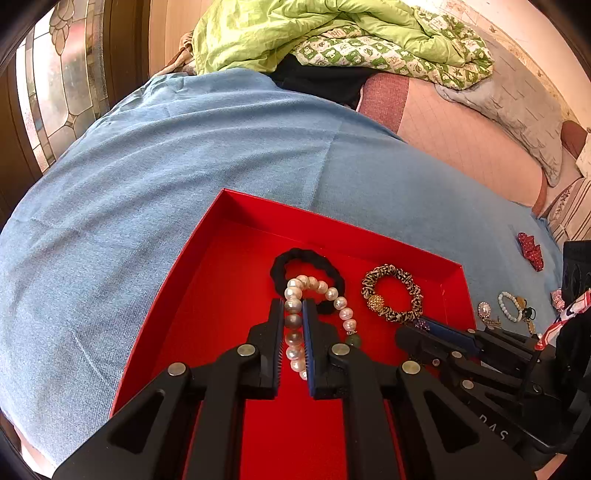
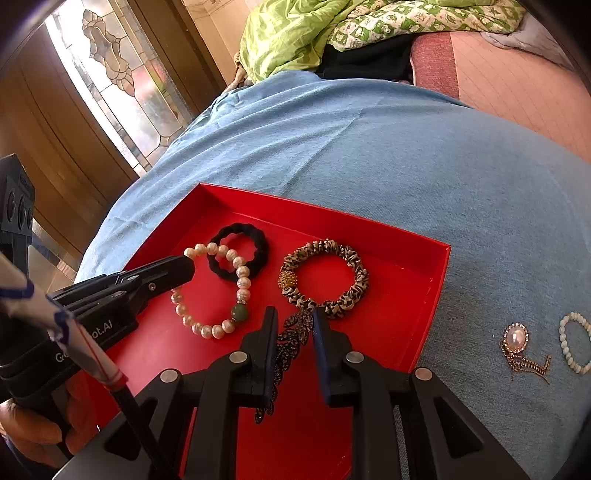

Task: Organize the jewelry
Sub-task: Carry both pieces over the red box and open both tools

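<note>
A red tray (image 1: 229,280) lies on a blue cloth. In it are a black hair tie (image 1: 295,254), a leopard-print scrunchie (image 1: 410,280) with a gold bead, and a pearl bracelet (image 1: 343,314). My left gripper (image 1: 293,304) is shut on the bracelet's left side, and the loop lies flat on the tray floor (image 2: 207,328). My right gripper (image 2: 293,314) is over the tray's near part, its jaws slightly apart. A dark leaf-shaped brooch (image 2: 291,343) lies between its fingers on the red floor, with a gap at the right finger.
On the cloth right of the tray lie a pearl brooch (image 2: 515,339), a white bead bracelet (image 2: 570,343) and a red bow (image 1: 532,251). A green quilt (image 1: 295,33) is piled at the back, and a stained-glass door (image 2: 122,77) stands at left.
</note>
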{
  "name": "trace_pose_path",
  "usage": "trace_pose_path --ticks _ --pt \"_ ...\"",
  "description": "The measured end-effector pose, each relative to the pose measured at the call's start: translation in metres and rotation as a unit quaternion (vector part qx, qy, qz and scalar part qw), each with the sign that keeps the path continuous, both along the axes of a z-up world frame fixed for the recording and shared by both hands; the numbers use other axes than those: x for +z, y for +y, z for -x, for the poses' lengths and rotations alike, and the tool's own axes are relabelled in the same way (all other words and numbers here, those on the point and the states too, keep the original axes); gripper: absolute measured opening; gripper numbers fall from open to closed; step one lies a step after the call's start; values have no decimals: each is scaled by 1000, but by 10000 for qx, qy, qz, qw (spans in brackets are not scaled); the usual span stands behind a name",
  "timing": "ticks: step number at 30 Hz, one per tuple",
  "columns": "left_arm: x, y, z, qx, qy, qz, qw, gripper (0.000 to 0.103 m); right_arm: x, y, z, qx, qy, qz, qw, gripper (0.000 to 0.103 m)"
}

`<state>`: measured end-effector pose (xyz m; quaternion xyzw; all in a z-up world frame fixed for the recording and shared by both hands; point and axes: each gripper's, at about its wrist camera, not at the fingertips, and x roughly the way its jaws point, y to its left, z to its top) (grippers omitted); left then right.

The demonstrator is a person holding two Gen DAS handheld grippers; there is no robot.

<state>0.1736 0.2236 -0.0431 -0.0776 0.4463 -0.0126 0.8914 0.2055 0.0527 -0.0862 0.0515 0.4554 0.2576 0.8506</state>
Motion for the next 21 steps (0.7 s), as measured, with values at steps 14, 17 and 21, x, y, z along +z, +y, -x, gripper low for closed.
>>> trace_pose_path --ticks 14,17,21 --pt "3 3 2 87 -92 72 9999 9 4 -4 -1 -1 58 -158 9999 22" --pt "5 3 3 94 -108 78 9999 9 8 -7 0 5 36 -244 9997 22" --pt "11 3 4 121 -226 163 9995 10 19 -15 2 -10 -39 -403 9992 22"
